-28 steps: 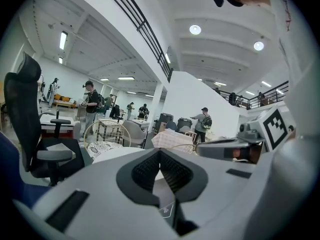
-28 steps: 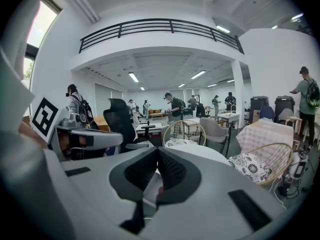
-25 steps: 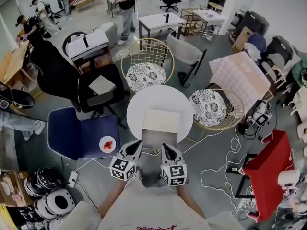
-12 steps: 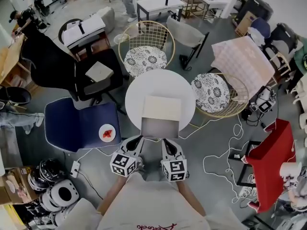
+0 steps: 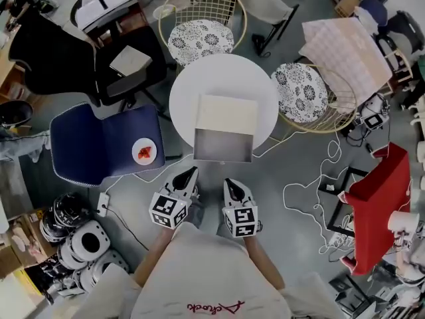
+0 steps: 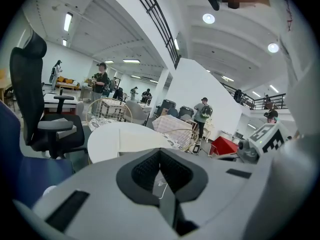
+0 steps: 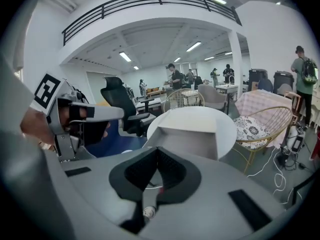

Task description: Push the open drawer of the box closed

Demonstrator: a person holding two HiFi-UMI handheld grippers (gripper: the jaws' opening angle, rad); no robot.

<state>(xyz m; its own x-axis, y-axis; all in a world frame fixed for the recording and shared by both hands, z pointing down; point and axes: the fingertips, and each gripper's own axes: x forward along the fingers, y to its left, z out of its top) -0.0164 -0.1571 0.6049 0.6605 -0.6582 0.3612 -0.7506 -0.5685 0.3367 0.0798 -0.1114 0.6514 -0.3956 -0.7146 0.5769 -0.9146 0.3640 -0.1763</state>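
A cream box (image 5: 226, 113) sits on a round white table (image 5: 186, 88). Its grey drawer (image 5: 222, 145) is pulled out toward me, over the table's near edge. Both grippers hang side by side just short of the drawer front, touching nothing. The left gripper (image 5: 191, 172) points at the drawer's left corner and is shut and empty. To its right, the right gripper (image 5: 228, 183) is also shut and empty. In the right gripper view the open drawer (image 7: 187, 142) stands straight ahead beyond the gripper (image 7: 157, 155). In the left gripper view the box (image 6: 135, 140) lies left of the gripper (image 6: 160, 156).
A blue chair (image 5: 99, 141) with a plate (image 5: 145, 153) stands left of the table. Two wire chairs with patterned cushions (image 5: 199, 38) (image 5: 299, 92) sit behind it. White cables (image 5: 312, 198) trail across the floor to the right, near a red table (image 5: 375, 205). Helmets (image 5: 73, 244) are piled at lower left.
The head view has shifted, and the table and box now sit higher in the frame. A small gap has opened between the gripper tips and the drawer front. Both grippers stay shut.
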